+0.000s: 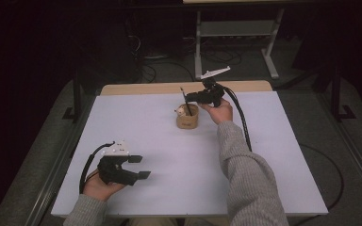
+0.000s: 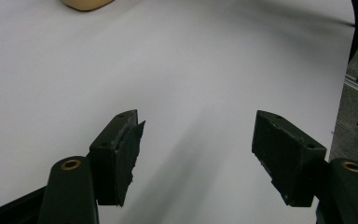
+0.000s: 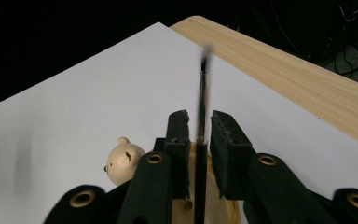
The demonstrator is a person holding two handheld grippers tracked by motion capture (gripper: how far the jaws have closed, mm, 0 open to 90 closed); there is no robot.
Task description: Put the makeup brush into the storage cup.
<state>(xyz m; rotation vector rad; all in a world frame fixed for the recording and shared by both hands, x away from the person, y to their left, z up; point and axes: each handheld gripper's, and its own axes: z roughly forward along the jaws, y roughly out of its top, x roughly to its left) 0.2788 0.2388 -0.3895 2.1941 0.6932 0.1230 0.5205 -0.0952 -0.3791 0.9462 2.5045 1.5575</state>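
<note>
A thin black pen point(image 1: 185, 100) stands tilted in a tan cup point(image 1: 187, 118) at the table's far middle. A small bear figure point(image 1: 181, 111) peeks over the cup's rim. My right gripper point(image 1: 191, 97) reaches in from the right with its jaws on either side of the pen. In the right gripper view the blurred pen point(image 3: 203, 84) runs up between the pads point(image 3: 226, 140) with a thin gap on each side, so the right gripper point(image 3: 199, 123) is open. Below it are the bear point(image 3: 122, 161) and the cup point(image 3: 228, 210). My left gripper point(image 1: 140, 167) rests near the front left, open and holding nothing point(image 2: 196, 144).
A white sheet point(image 1: 169, 155) covers the table, with a strip of bare wood point(image 1: 146, 88) along the far edge. The cup's base point(image 2: 86, 3) is at the top of the left gripper view. Cables and a metal stand point(image 1: 235, 33) lie on the floor beyond.
</note>
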